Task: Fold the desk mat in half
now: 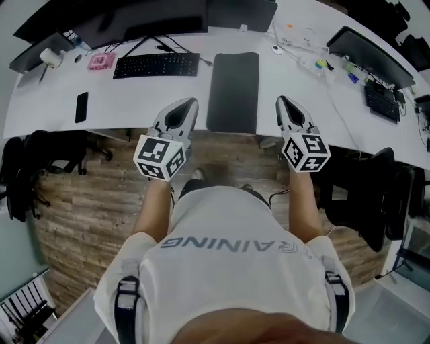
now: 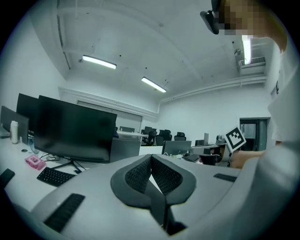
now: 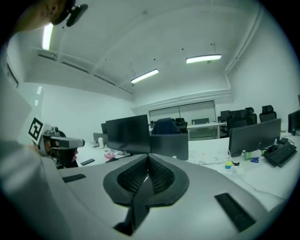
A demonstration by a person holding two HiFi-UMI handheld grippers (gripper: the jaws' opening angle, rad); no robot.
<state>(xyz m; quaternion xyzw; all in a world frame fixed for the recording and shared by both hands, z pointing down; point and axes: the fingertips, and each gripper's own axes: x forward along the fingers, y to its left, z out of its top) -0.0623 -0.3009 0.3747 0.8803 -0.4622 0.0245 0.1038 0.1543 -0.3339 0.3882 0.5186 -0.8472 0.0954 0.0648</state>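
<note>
The dark grey desk mat [image 1: 233, 93] lies flat on the white desk [image 1: 47, 101] as a narrow upright rectangle reaching the desk's near edge. My left gripper [image 1: 190, 102] hovers just left of the mat's near corner, raised over the desk edge and pointing roughly level. Its jaws meet at the tips with nothing between them [image 2: 151, 159]. My right gripper [image 1: 281, 101] hangs just right of the mat, apart from it, and it is also shut and empty [image 3: 149, 160]. Neither gripper view shows the mat; the gripper bodies hide the desk below.
A black keyboard [image 1: 156, 65], a pink object [image 1: 101, 62] and a black phone [image 1: 81, 107] sit left of the mat. Monitors [image 1: 134, 17] line the back. Cables [image 1: 302, 47] and another keyboard [image 1: 381, 102] lie to the right. Office chairs [image 1: 33, 168] [image 1: 376, 195] flank the person.
</note>
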